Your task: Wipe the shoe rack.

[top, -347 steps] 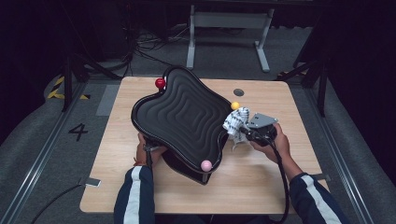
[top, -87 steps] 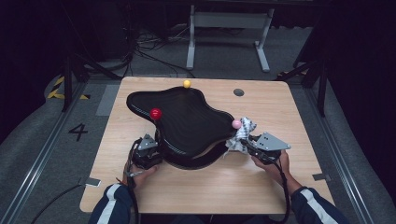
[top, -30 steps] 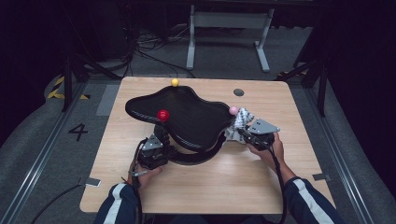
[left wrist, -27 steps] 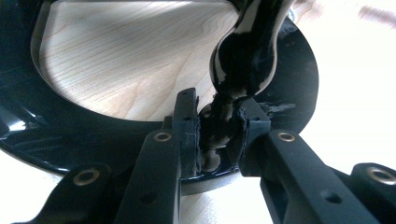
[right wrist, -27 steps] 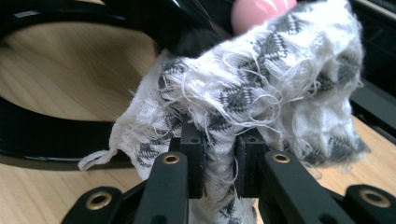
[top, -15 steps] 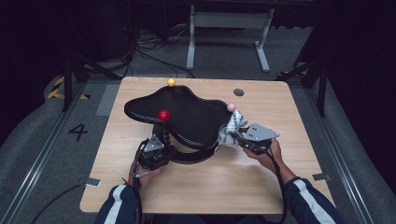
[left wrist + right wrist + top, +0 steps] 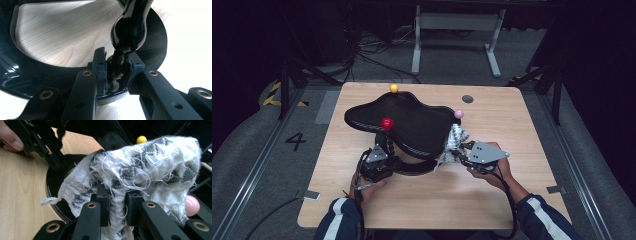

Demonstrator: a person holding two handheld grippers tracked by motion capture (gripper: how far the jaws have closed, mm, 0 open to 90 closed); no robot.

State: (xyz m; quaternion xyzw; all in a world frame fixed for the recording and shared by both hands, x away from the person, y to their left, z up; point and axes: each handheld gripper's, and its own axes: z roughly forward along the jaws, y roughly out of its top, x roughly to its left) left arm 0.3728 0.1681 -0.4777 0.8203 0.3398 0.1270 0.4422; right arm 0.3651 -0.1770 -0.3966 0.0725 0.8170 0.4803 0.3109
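Dark floor and cables ring a pale wooden table (image 7: 512, 150), and on it stands a black wavy tray (image 7: 412, 122) on a twisted stem (image 7: 128, 27) and round base (image 7: 414, 167), its top tipped toward the far left. At the tray's near right edge a white-and-grey cloth (image 7: 455, 142) is bunched against the rim, pinched tight in the right gripper (image 7: 462, 156) (its jaws close on a fold, frayed threads spilling over them in the right gripper view). The left gripper (image 7: 379, 155) sits by the base at the near left, its jaws clamped on the lower stem just above the ring. Three small balls top the tray's rim: a red ball (image 7: 386, 123) at the near left, a yellow ball (image 7: 394, 88) at the far edge, a pink ball (image 7: 458, 114) just beyond the cloth. A person's hands hold both grippers from the near side, sleeves dark with white stripes.
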